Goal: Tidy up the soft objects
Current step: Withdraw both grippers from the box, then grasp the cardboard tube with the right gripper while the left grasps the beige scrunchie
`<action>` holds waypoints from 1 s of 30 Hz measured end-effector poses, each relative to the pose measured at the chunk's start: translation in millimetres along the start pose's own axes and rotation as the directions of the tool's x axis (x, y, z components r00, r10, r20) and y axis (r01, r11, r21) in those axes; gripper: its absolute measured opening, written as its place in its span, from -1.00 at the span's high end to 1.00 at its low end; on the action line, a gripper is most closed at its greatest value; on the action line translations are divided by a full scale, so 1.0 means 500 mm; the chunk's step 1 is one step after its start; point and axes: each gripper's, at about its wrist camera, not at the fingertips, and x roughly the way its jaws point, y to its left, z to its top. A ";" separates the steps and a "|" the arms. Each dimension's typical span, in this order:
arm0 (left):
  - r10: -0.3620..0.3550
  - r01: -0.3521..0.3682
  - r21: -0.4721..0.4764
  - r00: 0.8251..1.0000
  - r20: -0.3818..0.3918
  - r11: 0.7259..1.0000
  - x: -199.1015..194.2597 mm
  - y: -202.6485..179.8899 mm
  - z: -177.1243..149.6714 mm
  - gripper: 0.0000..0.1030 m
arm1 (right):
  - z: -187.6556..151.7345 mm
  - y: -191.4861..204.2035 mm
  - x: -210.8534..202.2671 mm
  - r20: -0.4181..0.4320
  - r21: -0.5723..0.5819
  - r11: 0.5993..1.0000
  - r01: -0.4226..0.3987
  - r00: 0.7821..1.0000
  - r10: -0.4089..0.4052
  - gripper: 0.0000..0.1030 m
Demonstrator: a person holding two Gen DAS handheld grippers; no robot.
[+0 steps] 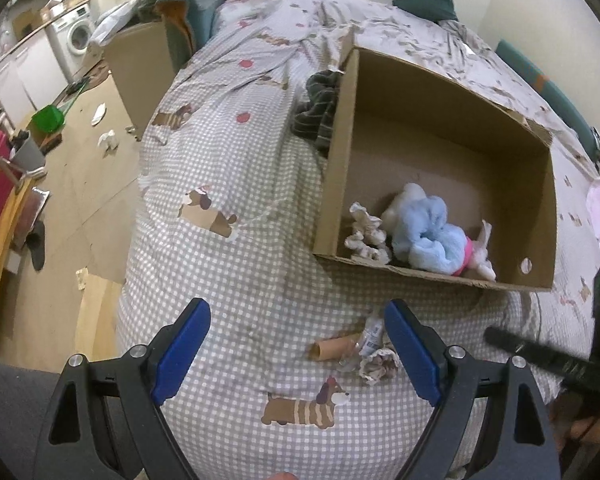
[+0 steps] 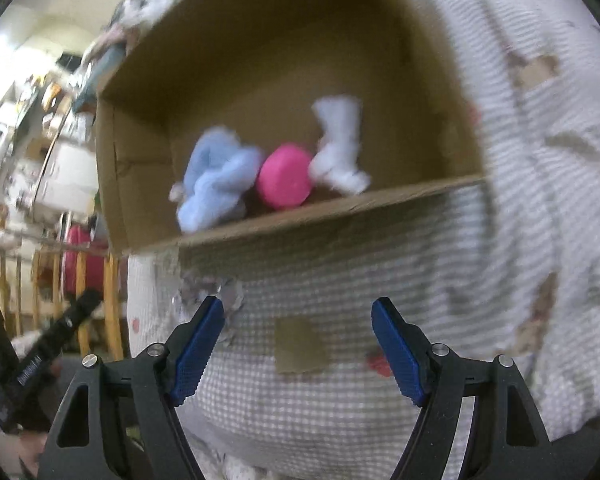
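So, box: I use the box (image 1: 436, 160) on the bed (image 1: 228, 168) as my landmark; its top stands open so soft things can drop in.
Inside box: blue cloth (image 1: 428, 236), pink piece (image 2: 285, 181) and white cloth (image 2: 338, 144) lie bunched against its near wall, collected there, I judge.
Outside box: crumpled paper (image 1: 378, 364) and a tube (image 1: 334, 349) lie just before its near wall, not yet sorted.
Left gripper (image 1: 296, 356): spread wide, empty, before the box, the paper beside one finger.
Right gripper (image 2: 298, 350): spread wide, empty, aimed at the bed before the box.
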 end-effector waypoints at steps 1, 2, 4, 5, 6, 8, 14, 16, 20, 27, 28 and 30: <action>0.001 -0.001 -0.005 1.000 -0.001 1.000 0.000 0.002 0.001 -0.70 | -0.002 0.011 0.014 -0.023 -0.023 1.000 0.009 1.000 -0.010 -0.46; 0.002 -0.002 -0.014 1.000 -0.003 1.000 0.002 0.006 0.003 -0.70 | -0.006 0.023 0.032 -0.051 -0.053 0.998 0.029 0.998 -0.031 -0.33; 0.004 -0.004 -0.025 1.000 -0.006 1.000 0.005 0.009 0.005 -0.70 | -0.013 0.038 0.061 -0.100 -0.092 0.994 0.054 0.993 -0.063 -0.13; 0.006 -0.006 -0.032 1.000 -0.009 0.999 0.007 0.013 0.005 -0.70 | -0.018 0.046 0.077 -0.121 -0.113 0.991 0.073 0.989 -0.086 -0.10; 0.008 -0.009 -0.042 1.000 -0.019 0.999 0.013 0.017 0.006 -0.70 | -0.021 0.052 0.088 -0.133 -0.133 0.987 0.091 0.985 -0.109 -0.09; 0.017 -0.019 -0.055 0.999 -0.040 0.998 0.022 0.022 0.006 -0.69 | -0.028 0.066 0.108 -0.151 -0.181 0.975 0.130 0.976 -0.158 -0.09; 0.026 -0.031 -0.071 0.998 -0.063 0.997 0.037 0.027 0.005 -0.69 | -0.040 0.087 0.123 -0.135 -0.264 0.945 0.194 0.962 -0.236 0.42; 0.020 -0.024 -0.063 0.998 -0.064 0.998 0.039 0.023 0.004 -0.69 | -0.041 0.084 0.119 -0.131 -0.261 0.946 0.193 0.964 -0.232 0.67; -0.003 0.002 -0.008 0.997 -0.078 1.000 0.044 -0.001 -0.006 -0.69 | -0.031 0.070 0.080 -0.098 -0.223 0.963 0.154 0.979 -0.179 0.78; -0.094 0.118 0.186 0.987 -0.130 0.975 0.063 -0.104 -0.047 -0.31 | -0.026 0.022 -0.026 0.009 -0.123 0.988 0.090 0.996 -0.090 0.78; -0.113 0.143 0.211 0.983 -0.148 0.967 0.069 -0.119 -0.055 -0.18 | -0.027 0.014 -0.034 0.015 -0.112 0.990 0.085 0.996 -0.084 0.78; -0.128 0.172 0.259 0.976 -0.177 0.950 0.083 -0.149 -0.072 0.02 | -0.030 0.004 -0.050 0.027 -0.088 0.993 0.077 0.997 -0.075 0.78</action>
